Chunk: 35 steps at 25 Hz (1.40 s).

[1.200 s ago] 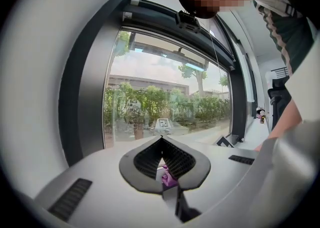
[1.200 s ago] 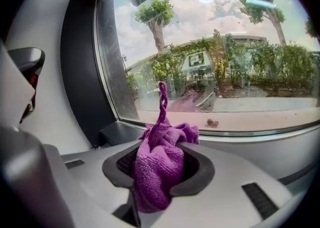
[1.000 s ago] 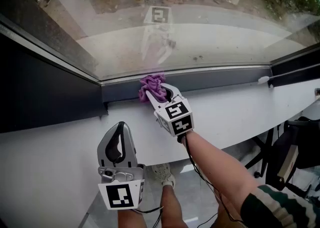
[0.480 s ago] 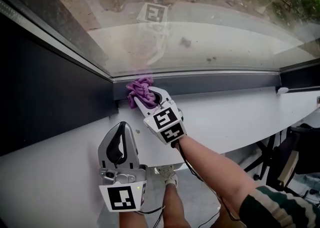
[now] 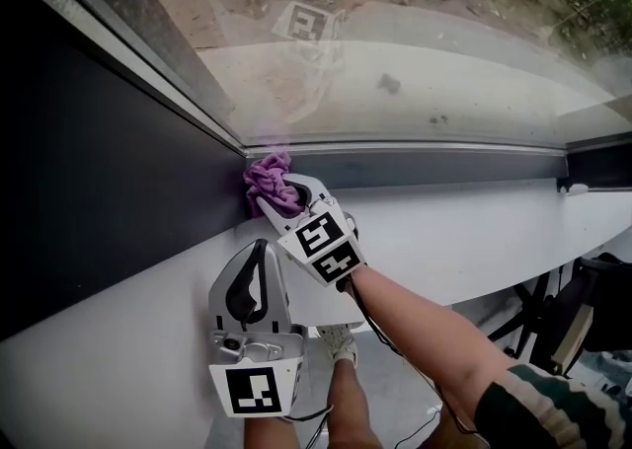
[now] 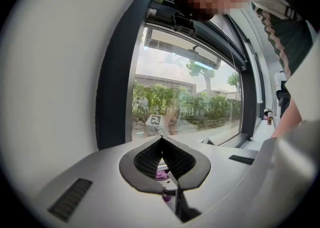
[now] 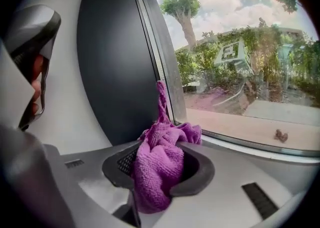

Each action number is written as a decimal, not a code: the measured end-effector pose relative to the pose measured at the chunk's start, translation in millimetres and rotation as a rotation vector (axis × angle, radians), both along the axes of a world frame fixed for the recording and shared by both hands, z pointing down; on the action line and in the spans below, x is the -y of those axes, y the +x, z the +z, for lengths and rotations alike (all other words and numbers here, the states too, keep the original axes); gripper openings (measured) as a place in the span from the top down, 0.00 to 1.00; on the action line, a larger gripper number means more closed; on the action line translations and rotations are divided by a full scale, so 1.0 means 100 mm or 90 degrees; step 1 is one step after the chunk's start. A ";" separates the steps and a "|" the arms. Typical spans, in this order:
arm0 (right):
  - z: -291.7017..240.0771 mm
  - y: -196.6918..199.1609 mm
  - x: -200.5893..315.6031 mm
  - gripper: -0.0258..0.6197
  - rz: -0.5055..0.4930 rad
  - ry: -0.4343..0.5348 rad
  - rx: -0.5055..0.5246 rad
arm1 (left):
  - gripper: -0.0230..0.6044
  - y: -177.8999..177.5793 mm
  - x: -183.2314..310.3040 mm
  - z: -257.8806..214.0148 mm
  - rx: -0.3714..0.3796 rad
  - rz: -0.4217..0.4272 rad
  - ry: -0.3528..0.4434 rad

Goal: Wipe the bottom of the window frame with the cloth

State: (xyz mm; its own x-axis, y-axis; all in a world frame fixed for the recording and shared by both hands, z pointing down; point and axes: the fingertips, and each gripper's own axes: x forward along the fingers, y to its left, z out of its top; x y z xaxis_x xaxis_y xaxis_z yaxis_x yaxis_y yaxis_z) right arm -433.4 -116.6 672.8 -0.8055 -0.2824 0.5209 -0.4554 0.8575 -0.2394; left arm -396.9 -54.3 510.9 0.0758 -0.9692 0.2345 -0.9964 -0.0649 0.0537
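A purple cloth [image 5: 268, 183] is pressed on the dark bottom window frame [image 5: 434, 166], right at its left corner where the dark side frame [image 5: 118, 171] meets it. My right gripper [image 5: 283, 194] is shut on the cloth. In the right gripper view the cloth [image 7: 161, 164] bulges out between the jaws of the right gripper [image 7: 160, 168], one tail standing up against the bottom frame [image 7: 250, 144]. My left gripper [image 5: 259, 252] hangs lower, in front of the white sill [image 5: 474, 230], shut and holding nothing. In its own view the left gripper [image 6: 161, 142] shows its tips together.
The glass [image 5: 415, 62] above the frame reflects the gripper's marker. A small white fitting [image 5: 578, 188] sits at the frame's far right. Below the sill are a shoe [image 5: 342, 344] on the floor and black chair parts [image 5: 592, 309] at right.
My right gripper has slid the cloth leftward along the bottom frame into the left corner. The left gripper has stayed about where it was.
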 end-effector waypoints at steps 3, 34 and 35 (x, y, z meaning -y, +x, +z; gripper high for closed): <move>-0.04 0.00 0.01 0.73 -0.003 0.004 0.012 | 0.95 -0.03 0.00 -0.02 0.004 -0.001 -0.002; -2.97 2.26 -0.29 0.74 0.080 0.163 0.226 | 0.95 1.39 -0.22 -1.63 0.043 0.049 0.050; -3.08 2.33 -0.33 0.74 0.078 0.169 0.228 | 0.95 1.43 -0.26 -1.70 0.042 0.049 0.050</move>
State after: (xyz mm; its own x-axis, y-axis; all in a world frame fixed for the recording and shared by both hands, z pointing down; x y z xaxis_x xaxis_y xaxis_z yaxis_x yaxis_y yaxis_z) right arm -200.2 -83.7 364.9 -0.8736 -0.4732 0.1132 -0.4864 0.8550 -0.1801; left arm -254.1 -28.3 340.6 0.1373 -0.9768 0.1645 -0.9896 -0.1424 -0.0200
